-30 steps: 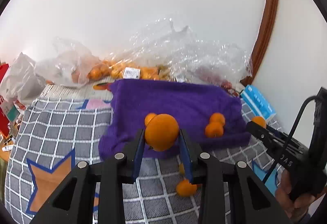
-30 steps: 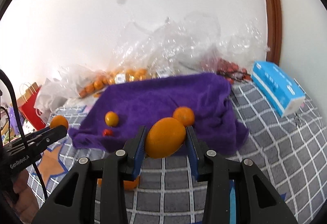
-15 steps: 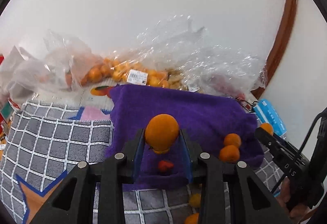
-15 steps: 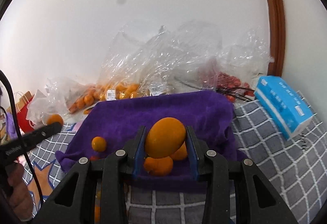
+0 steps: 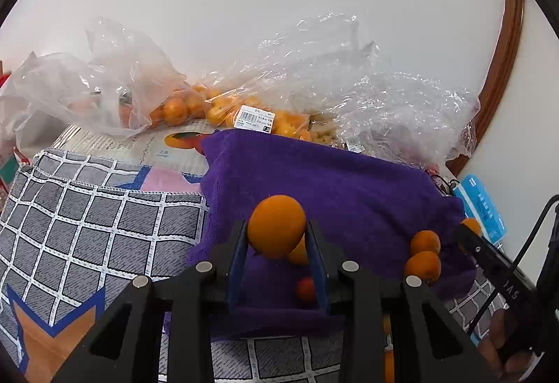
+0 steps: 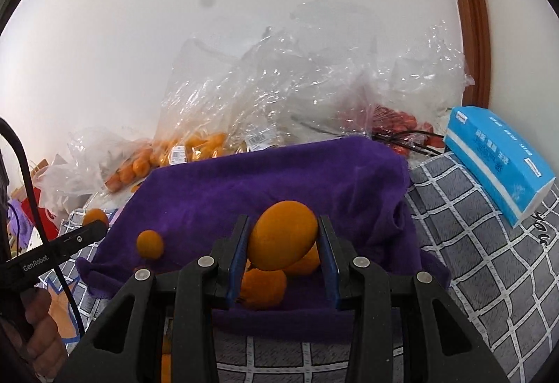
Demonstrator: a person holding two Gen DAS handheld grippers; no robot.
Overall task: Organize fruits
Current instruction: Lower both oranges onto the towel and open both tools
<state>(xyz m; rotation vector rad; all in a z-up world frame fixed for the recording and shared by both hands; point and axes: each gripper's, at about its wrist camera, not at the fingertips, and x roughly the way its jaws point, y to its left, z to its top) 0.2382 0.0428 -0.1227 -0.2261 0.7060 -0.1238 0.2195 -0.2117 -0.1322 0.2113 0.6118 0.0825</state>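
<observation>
On my far left I am seeing clear plastic bags (image 5: 115, 93) of small oranges lying against the wall, with the grey checked cloth (image 5: 87, 226) spreading out in front of them. Moving right, my left gripper (image 5: 276, 236) is pinching a round orange (image 5: 276, 226) between its blue pads, jaws closed onto the fruit, and it is hanging over the near part of the purple towel (image 5: 332, 180). Just behind that orange a smaller orange fruit (image 5: 298, 253) and a small red fruit (image 5: 305, 288) are lying on the towel. Further right, two oranges (image 5: 423, 255) are sitting touching each other near the towel's right edge. My right gripper (image 6: 283, 240) is clamping an oval orange (image 6: 283, 236) the same way, jaws closed against its sides, directly above those two oranges. Beyond the towel, a bag of red fruit (image 6: 394, 121) is lying by the wall, and a blue tissue pack (image 6: 499, 159) is resting on the checked cloth at far right.
</observation>
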